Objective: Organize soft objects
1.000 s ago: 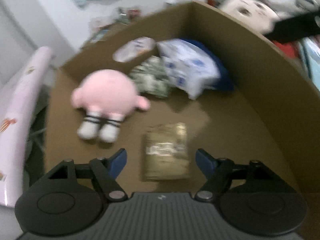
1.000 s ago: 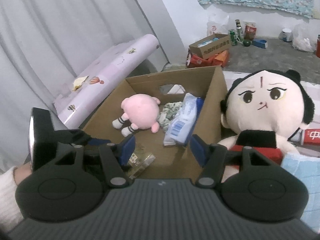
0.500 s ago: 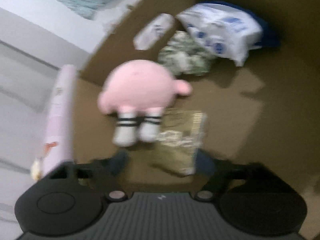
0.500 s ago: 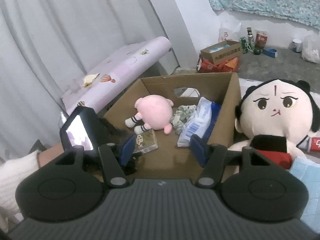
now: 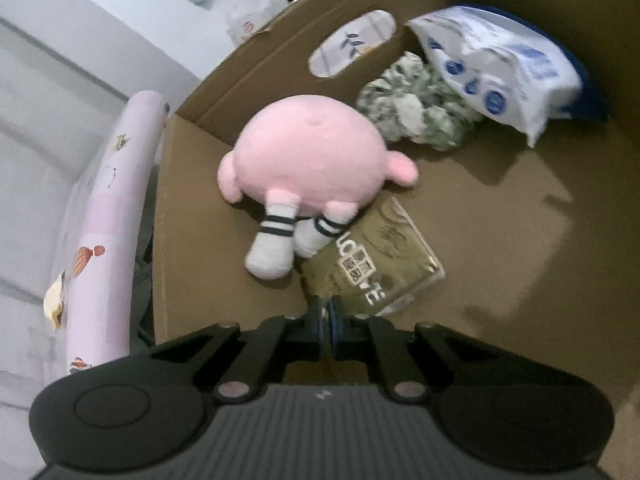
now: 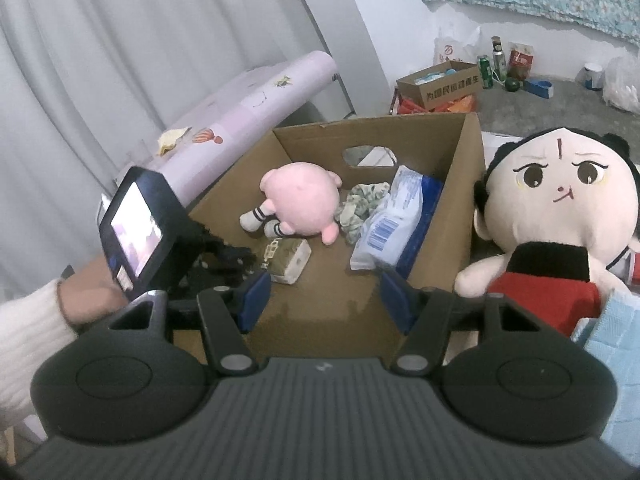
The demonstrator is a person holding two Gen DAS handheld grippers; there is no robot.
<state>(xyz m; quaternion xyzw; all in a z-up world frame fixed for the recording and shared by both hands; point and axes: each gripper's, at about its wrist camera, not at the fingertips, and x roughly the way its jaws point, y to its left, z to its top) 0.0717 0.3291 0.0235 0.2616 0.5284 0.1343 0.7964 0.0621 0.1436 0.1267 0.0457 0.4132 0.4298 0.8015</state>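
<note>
Left wrist view: the cardboard box fills most of the frame, seen from above.
Left gripper: bottom centre of the frame; its jaws have just been closing and now stand clenched together with nothing between them, tips just short of the gold tissue pack.
Pink plush: centre left of the frame, lying on the box floor, striped-sock feet toward the gripper, one foot touching the tissue pack.
Green and white cloth: upper centre, bunched against the back wall, under the oval handle hole.
Blue and white bag: upper right, leaning in the back corner, touching the cloth.
Right wrist view: the same box sits in the middle of the frame.
Right gripper: lower centre, jaws released and standing apart over the near box wall, holding nothing.
Big-headed doll: right of the frame, outside the box, upright against its right wall.
Person's hand: lower left, white sleeve, holding the left gripper at the box's left edge.
Pink roll: upper left, beside the box.
</note>
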